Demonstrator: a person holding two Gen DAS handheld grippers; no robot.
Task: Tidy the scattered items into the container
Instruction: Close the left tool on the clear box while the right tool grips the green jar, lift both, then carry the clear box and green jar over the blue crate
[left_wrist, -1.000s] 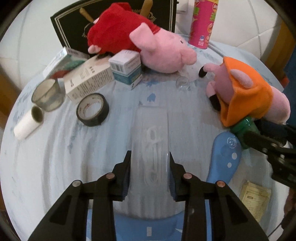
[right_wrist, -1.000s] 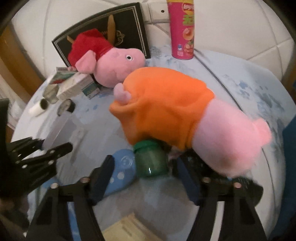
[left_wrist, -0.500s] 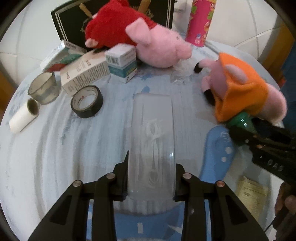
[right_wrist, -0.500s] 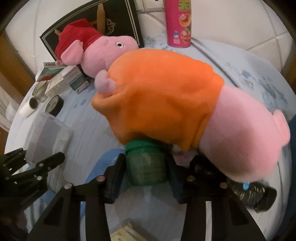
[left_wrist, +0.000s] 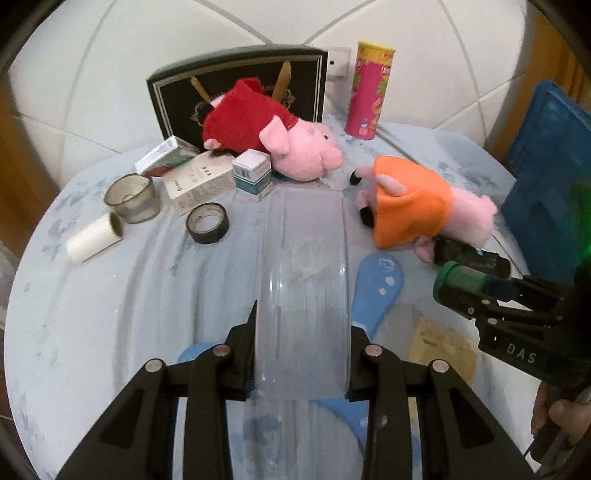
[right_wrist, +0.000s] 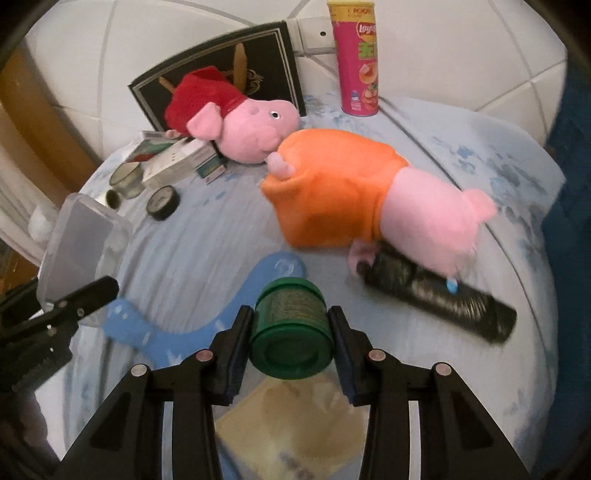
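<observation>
Lifted clear from under the orange pig (right_wrist: 332, 192), green jar (right_wrist: 291, 325) sits clamped in right gripper (right_wrist: 291, 332); left gripper (left_wrist: 301, 350) grips clear box (left_wrist: 304, 266); only left view shows blue crate (left_wrist: 546, 166)

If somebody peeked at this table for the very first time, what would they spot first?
Probably the two pink pig plushies: the one in the orange dress lies in the middle of the table, and the one in the red dress lies behind it against a black box. Next, the green jar squeezed in the right gripper, and the clear plastic case held in the left gripper.
</observation>
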